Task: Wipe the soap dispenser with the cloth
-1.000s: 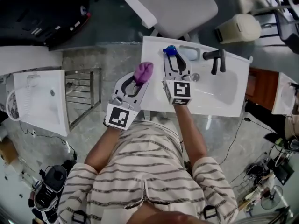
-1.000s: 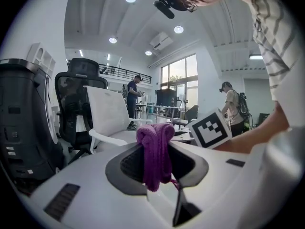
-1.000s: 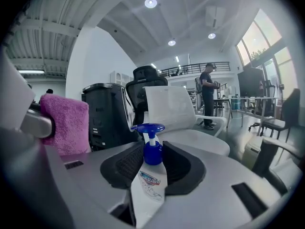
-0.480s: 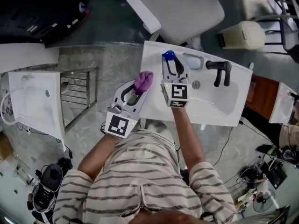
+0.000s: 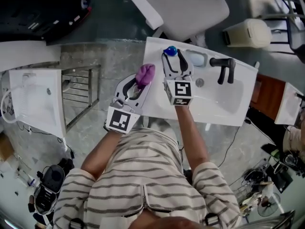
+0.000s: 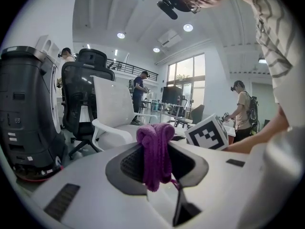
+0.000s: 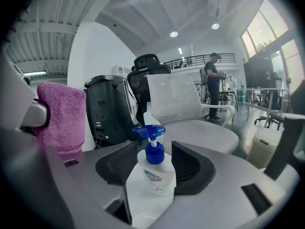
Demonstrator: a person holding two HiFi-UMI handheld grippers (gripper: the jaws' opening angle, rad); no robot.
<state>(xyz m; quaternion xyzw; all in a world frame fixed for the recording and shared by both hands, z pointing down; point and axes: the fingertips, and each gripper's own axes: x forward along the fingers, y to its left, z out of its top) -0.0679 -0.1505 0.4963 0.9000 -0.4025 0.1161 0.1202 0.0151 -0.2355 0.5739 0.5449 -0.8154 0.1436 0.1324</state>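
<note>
Nearest the person, the left gripper (image 5: 141, 82) has its fingers clenched on the purple cloth (image 6: 155, 151). The cloth is bunched into a thick wad that stands up out of the grip and hangs down a little behind it. In the head view this wad sits at the left edge of the white washbasin (image 5: 224, 106), close to the bottle but not touching it. Just beyond, the right gripper (image 5: 175, 63) reaches over the basin's back left corner. Its fingers have just been opening and now stand released, with the soap dispenser (image 7: 153, 173) upright between them — white body, blue pump, on the rim to the left of the black tap (image 5: 221, 66). Nothing seems to press on the bottle, so it looks to be standing on its own. Farther off are a white office chair (image 5: 181, 4) and the grey floor. As for progress, the cloth is in hand and the dispenser is in place. No wiping contact shows at this moment, and no smear or wet mark shows on the bottle — whether any wiping is done cannot be told. Bringing the cloth onto the bottle looks like what is left.
</note>
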